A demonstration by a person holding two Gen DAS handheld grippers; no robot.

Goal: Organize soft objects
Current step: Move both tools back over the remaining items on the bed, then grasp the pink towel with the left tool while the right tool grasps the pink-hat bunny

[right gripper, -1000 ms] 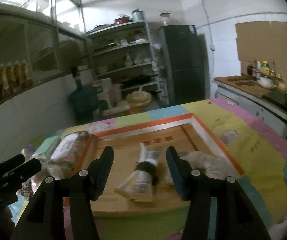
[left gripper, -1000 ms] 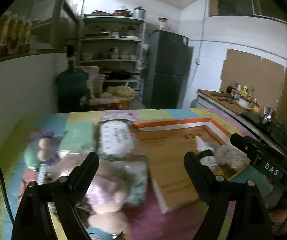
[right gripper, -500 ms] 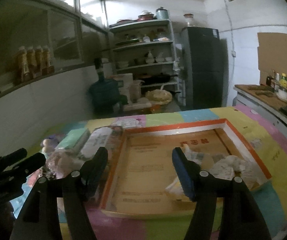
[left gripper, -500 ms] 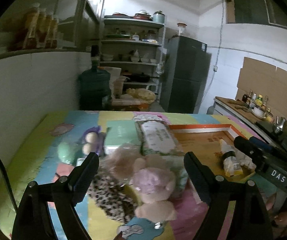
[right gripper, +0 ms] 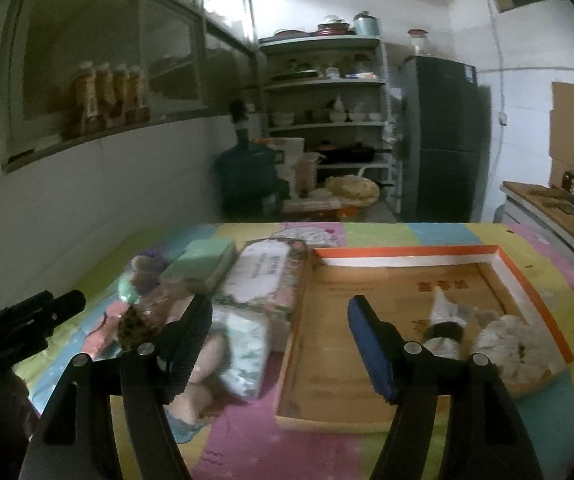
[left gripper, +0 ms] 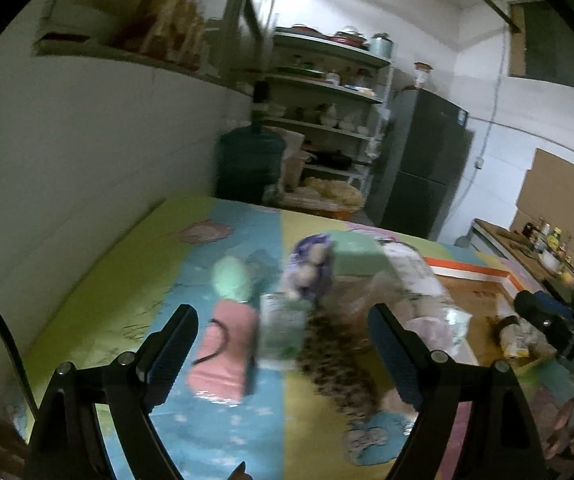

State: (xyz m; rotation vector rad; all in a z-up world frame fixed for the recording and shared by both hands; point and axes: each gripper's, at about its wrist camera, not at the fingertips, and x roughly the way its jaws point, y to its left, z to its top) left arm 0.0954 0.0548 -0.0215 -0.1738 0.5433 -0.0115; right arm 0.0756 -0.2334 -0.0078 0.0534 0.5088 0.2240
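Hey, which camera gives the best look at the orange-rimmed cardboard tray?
The right wrist view. There the cardboard tray is nearly whole and sharp: its orange rim, printed floor, and a tube and a pale fluffy item inside. The left wrist view is motion-blurred and catches only a strip of the tray at the right.

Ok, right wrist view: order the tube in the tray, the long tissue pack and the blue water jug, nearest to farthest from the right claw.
1. Tube, inside the tray on the right, just past the right claw.
2. Long tissue pack, left of the tray, farther back.
3. Blue water jug, beyond the table by the shelves.
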